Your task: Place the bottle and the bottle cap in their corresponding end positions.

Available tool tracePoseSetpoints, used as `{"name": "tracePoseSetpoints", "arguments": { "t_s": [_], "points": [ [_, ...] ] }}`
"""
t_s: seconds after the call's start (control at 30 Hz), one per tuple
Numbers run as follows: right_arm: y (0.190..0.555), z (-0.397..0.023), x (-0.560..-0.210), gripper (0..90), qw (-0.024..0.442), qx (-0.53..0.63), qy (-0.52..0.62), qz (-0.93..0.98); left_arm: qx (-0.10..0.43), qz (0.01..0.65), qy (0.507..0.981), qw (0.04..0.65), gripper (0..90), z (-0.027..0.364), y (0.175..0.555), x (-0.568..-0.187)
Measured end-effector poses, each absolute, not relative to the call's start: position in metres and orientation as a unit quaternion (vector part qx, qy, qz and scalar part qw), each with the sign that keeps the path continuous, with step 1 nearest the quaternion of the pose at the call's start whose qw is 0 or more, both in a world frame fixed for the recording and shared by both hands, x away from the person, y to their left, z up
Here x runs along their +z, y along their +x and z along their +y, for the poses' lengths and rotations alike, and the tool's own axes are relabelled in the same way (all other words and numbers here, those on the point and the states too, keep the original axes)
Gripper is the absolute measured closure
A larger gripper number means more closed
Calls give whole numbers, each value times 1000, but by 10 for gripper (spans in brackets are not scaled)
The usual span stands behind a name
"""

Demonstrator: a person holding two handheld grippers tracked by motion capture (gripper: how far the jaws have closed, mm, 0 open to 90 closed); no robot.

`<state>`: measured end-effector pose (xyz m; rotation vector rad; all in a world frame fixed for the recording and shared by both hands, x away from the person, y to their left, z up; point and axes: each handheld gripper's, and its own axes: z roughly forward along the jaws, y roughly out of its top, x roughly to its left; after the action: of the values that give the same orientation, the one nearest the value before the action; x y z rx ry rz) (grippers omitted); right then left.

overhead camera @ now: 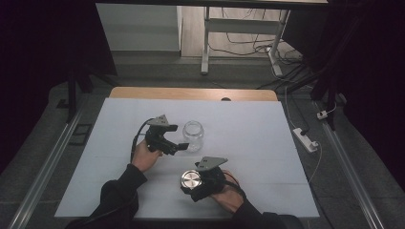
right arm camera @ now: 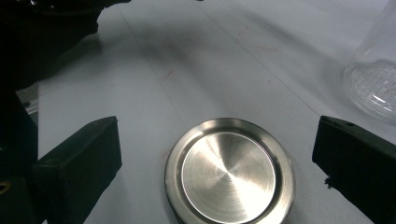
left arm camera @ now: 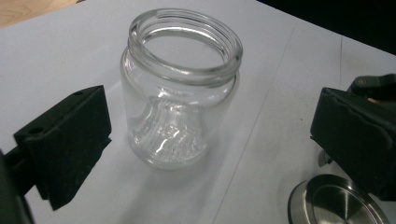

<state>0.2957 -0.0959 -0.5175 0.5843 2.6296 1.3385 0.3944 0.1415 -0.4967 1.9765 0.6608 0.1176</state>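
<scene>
Nearest, the round brushed-steel lid lies flat on the white table cover, between the right gripper's spread jaws, untouched. Farther and slightly left, the clear glass jar stands upright, mouth up, empty. The left gripper beside it gapes wide, jar unclamped. Bare cover all round.

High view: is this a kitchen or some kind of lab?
Probably a lab or recording workshop, not a kitchen. A white-covered table stands among dark curtains, cables trail over the floor with a power strip, and a person works hand-held grippers beside a glass jar.
</scene>
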Motion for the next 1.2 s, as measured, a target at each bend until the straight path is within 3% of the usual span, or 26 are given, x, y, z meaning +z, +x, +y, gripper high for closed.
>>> {"name": "tracePoseSetpoints", "arguments": {
  "t_s": [0.37, 1.2],
  "points": [
    [297, -102, -510, 3, 55, 459, 212, 861, 58, 264, 826, 494, 0, 141, 373, -488],
    [300, -119, -497, 0, 93, 457, 220, 857, 64, 269, 833, 479, 0, 149, 327, -483]
  ]
}}
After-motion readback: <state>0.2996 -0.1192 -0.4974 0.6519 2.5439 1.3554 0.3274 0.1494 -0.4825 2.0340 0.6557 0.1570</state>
